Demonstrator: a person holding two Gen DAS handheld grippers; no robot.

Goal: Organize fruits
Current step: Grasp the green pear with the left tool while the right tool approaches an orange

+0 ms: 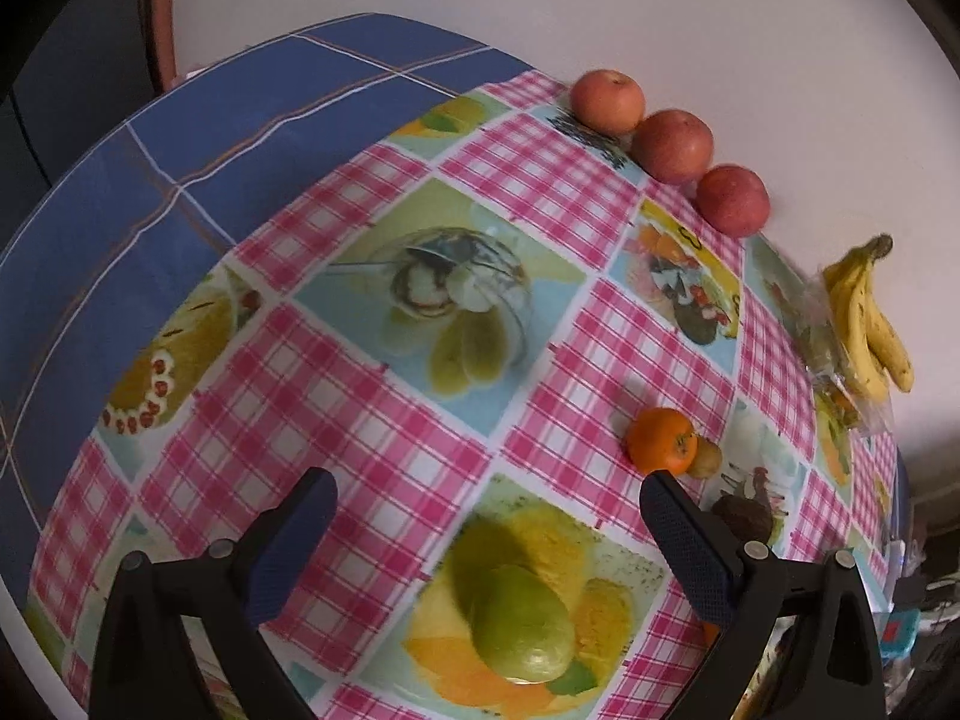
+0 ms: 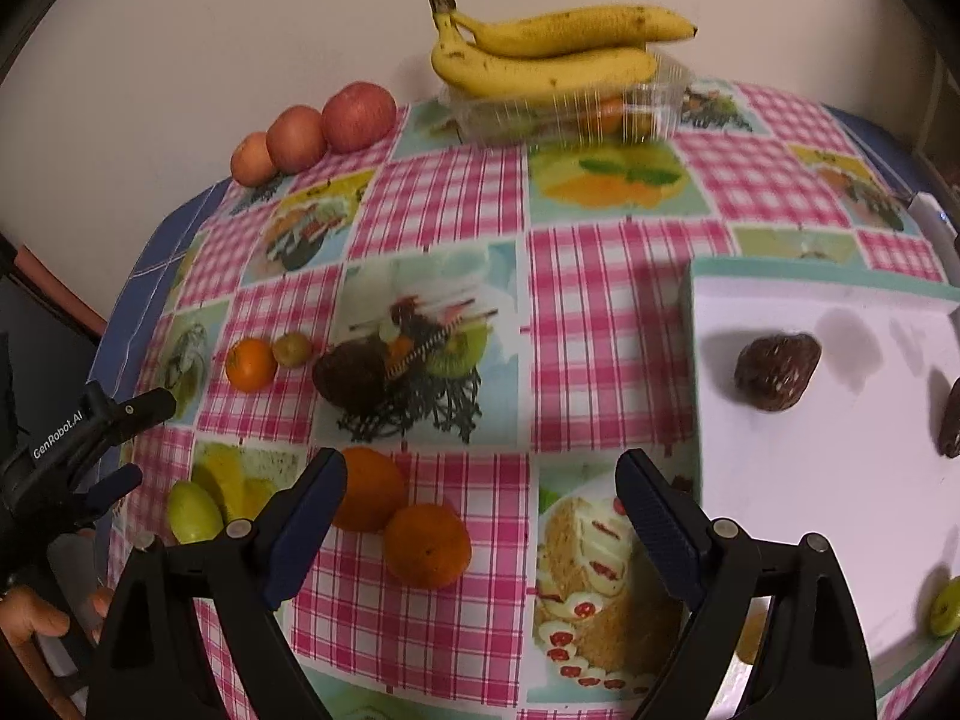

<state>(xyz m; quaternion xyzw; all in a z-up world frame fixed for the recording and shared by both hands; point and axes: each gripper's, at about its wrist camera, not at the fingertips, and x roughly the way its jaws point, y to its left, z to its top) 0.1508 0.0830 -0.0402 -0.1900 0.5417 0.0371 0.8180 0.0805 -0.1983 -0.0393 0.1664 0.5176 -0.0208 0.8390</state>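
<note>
My left gripper (image 1: 486, 516) is open above a green fruit (image 1: 521, 624) that lies between its fingers on the tablecloth; the gripper also shows in the right wrist view (image 2: 135, 441). A small orange (image 1: 662, 440), a small yellow-green fruit (image 1: 705, 457) and a dark brown fruit (image 1: 743, 516) lie to its right. My right gripper (image 2: 480, 498) is open and empty over two oranges (image 2: 427, 545). A white board (image 2: 840, 450) at the right carries a dark brown fruit (image 2: 777, 370). The green fruit (image 2: 193, 511) lies at the left.
Three red apples (image 1: 673, 145) line the wall. Bananas (image 2: 552, 54) rest on a clear plastic box (image 2: 570, 111) at the back. The checked tablecloth (image 1: 372, 420) ends at a blue cloth (image 1: 198, 180) on the left. A small green fruit (image 2: 947, 606) sits at the board's right edge.
</note>
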